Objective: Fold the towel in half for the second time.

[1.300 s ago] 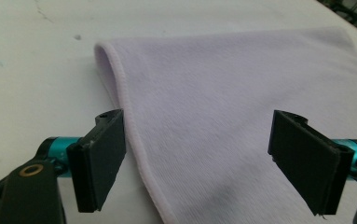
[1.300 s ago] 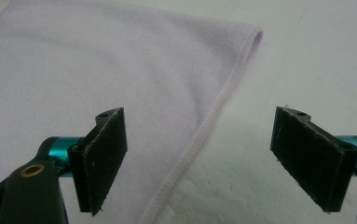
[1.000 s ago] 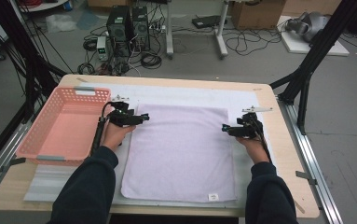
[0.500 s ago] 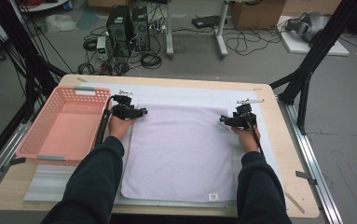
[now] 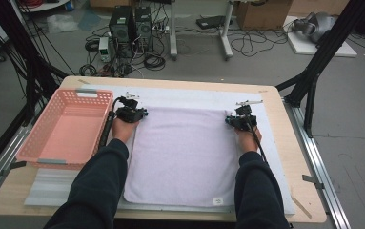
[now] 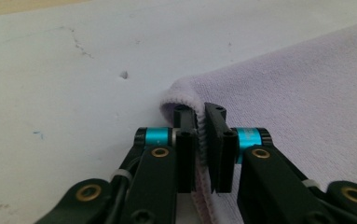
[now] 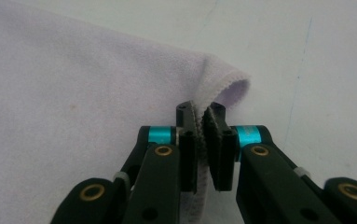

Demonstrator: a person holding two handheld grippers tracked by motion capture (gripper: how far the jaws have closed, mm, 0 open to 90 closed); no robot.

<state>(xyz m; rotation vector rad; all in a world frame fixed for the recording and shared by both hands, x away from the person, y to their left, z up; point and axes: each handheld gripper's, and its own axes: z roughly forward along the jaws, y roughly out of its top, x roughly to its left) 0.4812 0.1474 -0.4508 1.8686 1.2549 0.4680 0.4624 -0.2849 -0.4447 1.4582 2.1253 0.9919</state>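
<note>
Lilac towel (image 5: 182, 155) lies flat on the surface's white mat (image 5: 273, 157), long axis running away from the person. Left gripper (image 5: 139, 113) and right gripper (image 5: 231, 120) have just closed, fingers clamped on its two far corners.

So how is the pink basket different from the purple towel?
The basket is pink with holey walls that stand up; the towel is pale purple, soft and lying flat. The basket sits at the table's left side, untouched; the towel is spread in the middle, with the left tool and right tool each pinching a far corner. Both rest on the white mat.
</note>
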